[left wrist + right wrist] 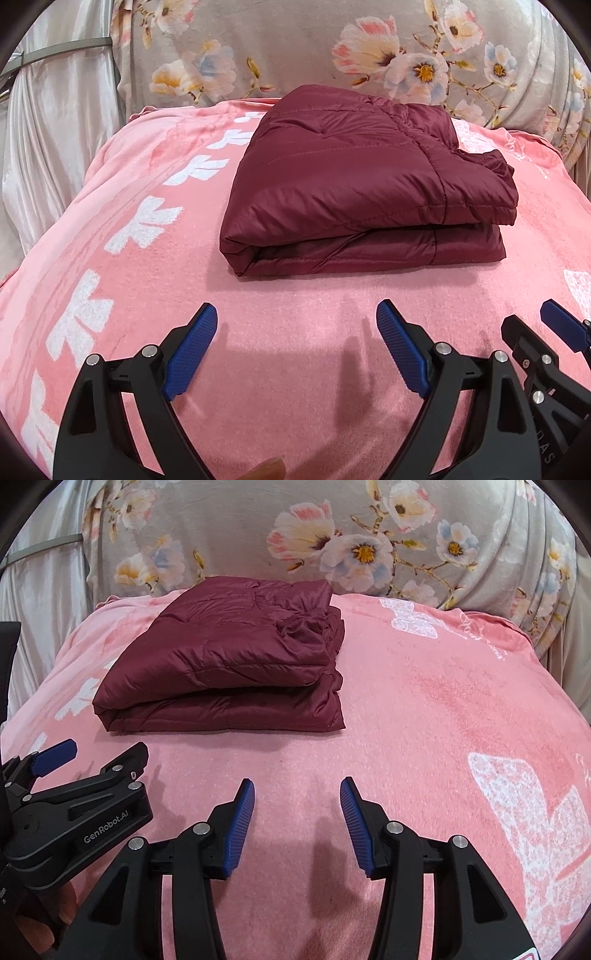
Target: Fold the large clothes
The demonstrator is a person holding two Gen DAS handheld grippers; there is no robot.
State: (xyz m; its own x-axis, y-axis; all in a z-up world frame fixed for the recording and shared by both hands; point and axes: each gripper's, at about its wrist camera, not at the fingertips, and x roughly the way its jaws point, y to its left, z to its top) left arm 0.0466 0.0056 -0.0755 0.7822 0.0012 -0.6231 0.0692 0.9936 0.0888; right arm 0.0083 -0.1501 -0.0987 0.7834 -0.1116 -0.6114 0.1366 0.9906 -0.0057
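A dark maroon quilted puffer jacket [365,184] lies folded into a thick rectangle (two puffy layers stacked) on a pink fleece blanket [295,369], towards its far edge. The left hand-held gripper [295,332] hovers near it, tilted downward, jaws wide and empty. The right hand-held gripper [297,812], just beside, is half-open, holding nothing.

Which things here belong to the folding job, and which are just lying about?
Part of the job:
folded maroon quilted jacket
left gripper, open
right gripper, open

Just there:
pink fleece blanket with white prints
grey floral cloth
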